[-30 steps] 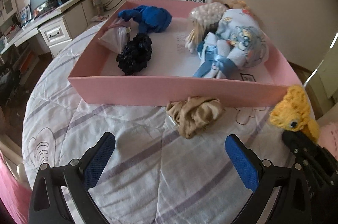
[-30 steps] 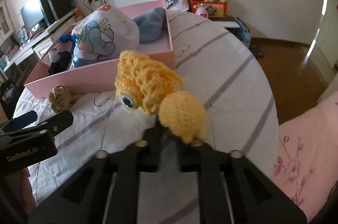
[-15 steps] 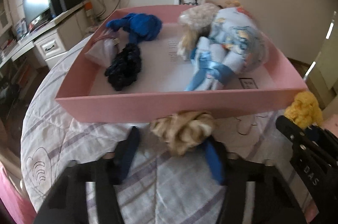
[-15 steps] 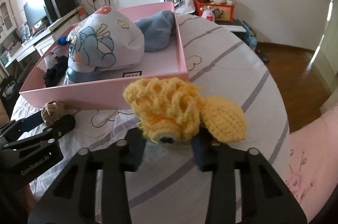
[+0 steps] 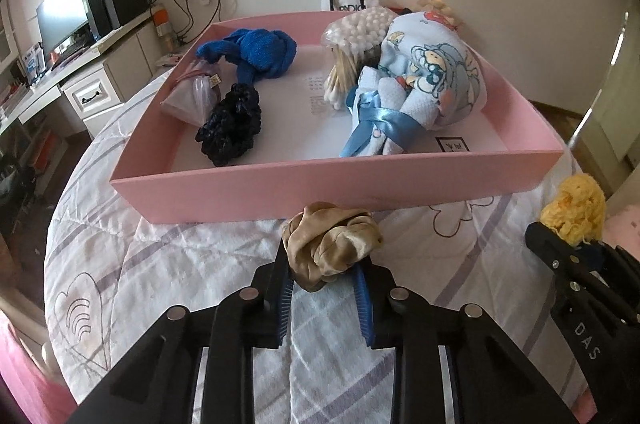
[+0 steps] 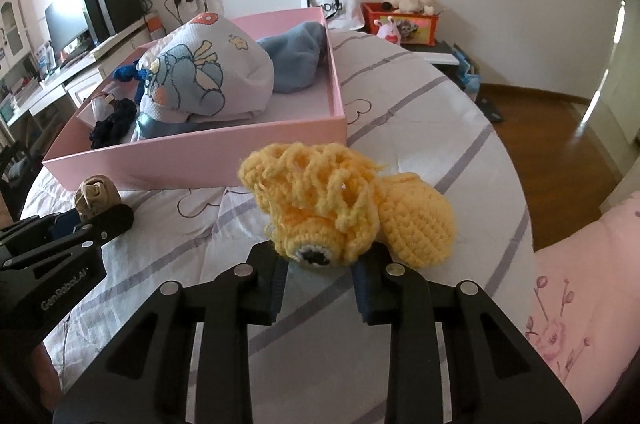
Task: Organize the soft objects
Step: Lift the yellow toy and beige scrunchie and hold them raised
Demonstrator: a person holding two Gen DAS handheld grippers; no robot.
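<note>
The left tongs (image 5: 325, 274) are squeezed narrow on a tan scrunchie (image 5: 330, 246). Its 2 blue pads (image 5: 286, 298) press the scrunchie from both sides. Just past the scrunchie is the near wall of a pink box (image 5: 280, 189), which sits on a white quilt (image 5: 160, 264) with purple stripes.

Inside the box, ahead and to the left of these tongs, lie a black scrunchie (image 5: 232, 125) and a blue knit thing (image 5: 260, 53). Ahead and to the right lies a rolled baby cloth (image 5: 424, 83) tied with a blue ribbon.

The right tongs (image 6: 320, 272) are squeezed narrow on a yellow yarn toy (image 6: 340, 203). The toy sticks out past the tips. The pink box is ahead and to the left of these tongs.
</note>
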